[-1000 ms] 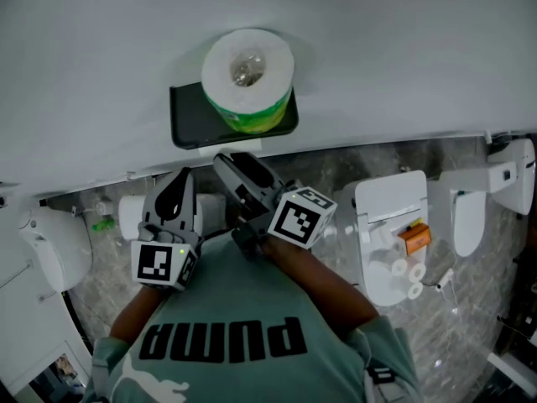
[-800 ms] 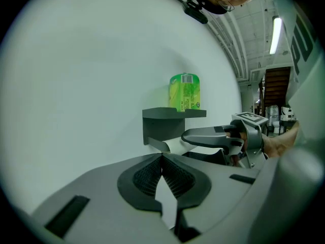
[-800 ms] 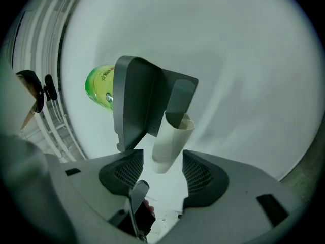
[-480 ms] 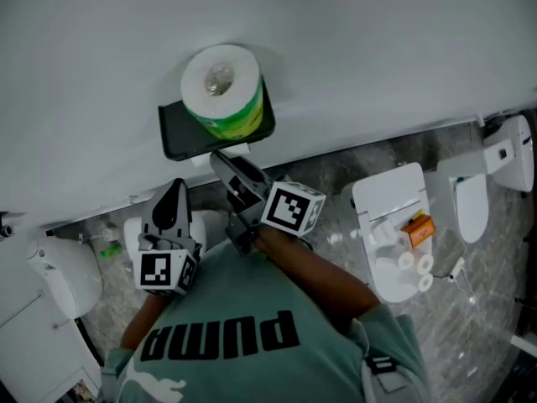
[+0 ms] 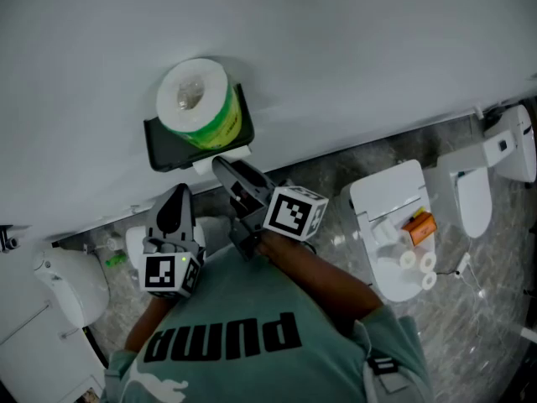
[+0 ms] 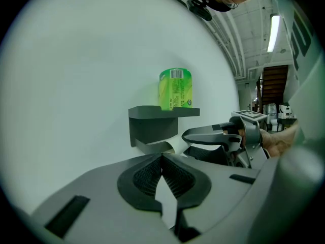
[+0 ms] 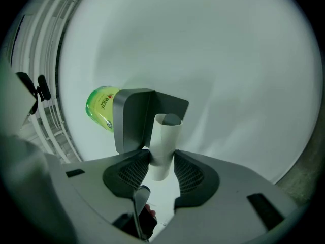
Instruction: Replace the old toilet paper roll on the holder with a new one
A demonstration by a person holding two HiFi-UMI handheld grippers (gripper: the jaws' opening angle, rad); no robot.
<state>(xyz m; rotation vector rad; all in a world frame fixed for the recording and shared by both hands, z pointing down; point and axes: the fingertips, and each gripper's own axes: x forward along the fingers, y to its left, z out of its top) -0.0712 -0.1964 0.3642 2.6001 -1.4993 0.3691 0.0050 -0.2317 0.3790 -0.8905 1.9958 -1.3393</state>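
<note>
Head view: the new white toilet paper roll in green plastic wrap [image 5: 193, 99] is standing upright on top of the dark grey wall-mounted holder [image 5: 158, 148]. You are reaching your right gripper [image 5: 221, 168] in just beneath that shelf, while your left gripper [image 5: 178, 198] is hanging beside it, apart from the holder. The wrapped roll is resting loose near the shelf's front edge, so in my judgement any jolt to the holder is risking a topple to the floor. Left gripper view: its jaws are sitting clenched together with nothing between them, so this hand is not guarding the roll and would need to open first. Right gripper view: the jaws have just been closing and are now grasping the bare pale cardboard tube [image 7: 163, 136], which is the old roll, below the holder. The pads are gripping only the near end of the tube. A thin tube like this is likely crushing under a hard squeeze or slipping under a light one. What is carrying the tube is hidden, so a pull off its line is risking a jam and a shaken shelf.
</note>
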